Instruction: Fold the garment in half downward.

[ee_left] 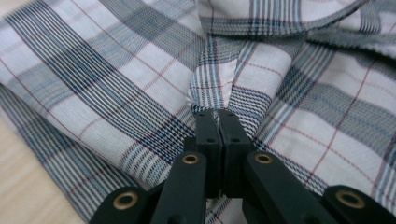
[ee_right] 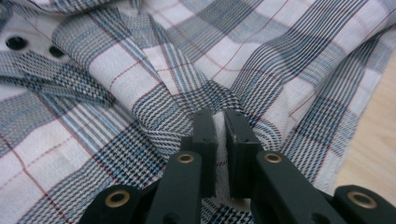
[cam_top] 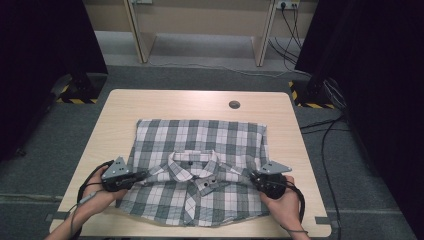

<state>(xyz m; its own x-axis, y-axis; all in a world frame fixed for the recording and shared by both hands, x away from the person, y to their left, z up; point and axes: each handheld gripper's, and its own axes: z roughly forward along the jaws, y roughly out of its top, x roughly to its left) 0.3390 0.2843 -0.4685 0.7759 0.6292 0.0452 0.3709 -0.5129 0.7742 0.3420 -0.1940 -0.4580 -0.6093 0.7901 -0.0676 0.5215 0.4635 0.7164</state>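
**Two grippers pinched a folded plaid shirt**

A plaid shirt [cam_top: 200,170] lay folded on a light wooden table [cam_top: 165,102], collar [cam_top: 192,159] facing up, near the person's edge. The left gripper [cam_top: 141,174] clamped a fold of fabric at the shirt's left side, its jaws pressed nearly together in the left gripper view. The right gripper [cam_top: 251,176] pinched cloth at the right side, jaws narrow, with a strip of fabric between them. Each hand held its gripper low over the table.
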